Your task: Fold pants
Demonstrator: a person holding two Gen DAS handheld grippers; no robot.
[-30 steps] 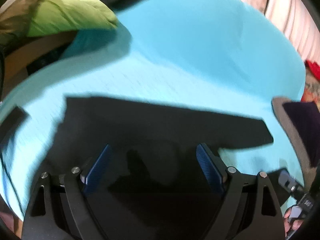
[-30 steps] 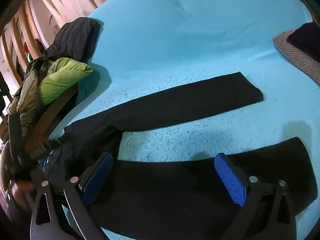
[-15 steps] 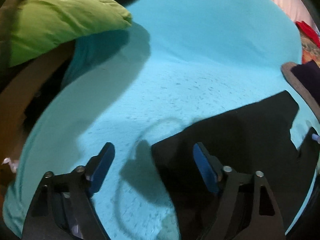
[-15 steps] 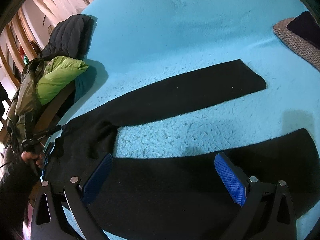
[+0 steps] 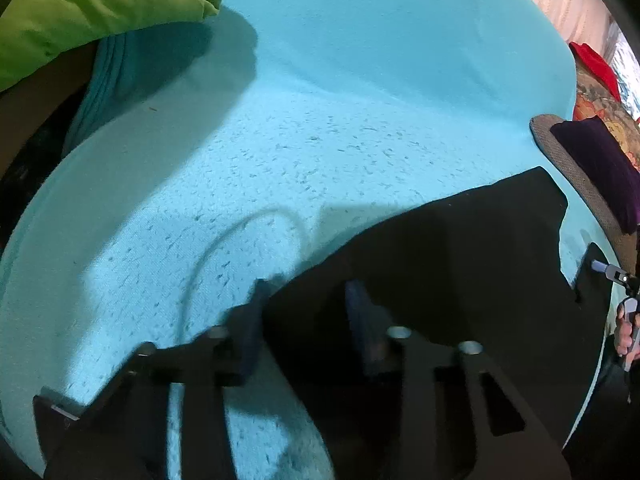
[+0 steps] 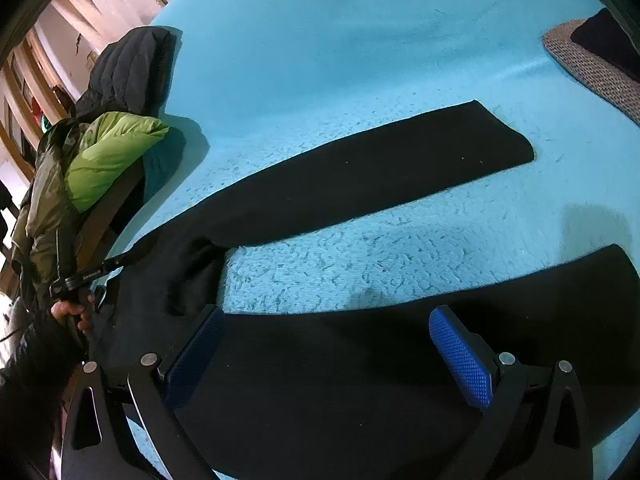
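Two fisheye views are given, each mounted on a hand-held gripper and aimed forward and steeply downward along its fingers. From the left wrist, the turquoise blanket (image 5: 360, 100) is seen at close range, with the left gripper (image 5: 306, 292) low in the frame over the waist end of the black pants (image 5: 460, 248). From the right wrist, the bed is viewed from slightly farther off, over the right gripper (image 6: 324, 344) – both spread legs of the pants (image 6: 380, 168) are taken in. The same items are shared by both views: the blanket, the pants, the green jacket (image 5: 92, 12) at the left – and the woven mat (image 6: 592, 68) at the right edge.
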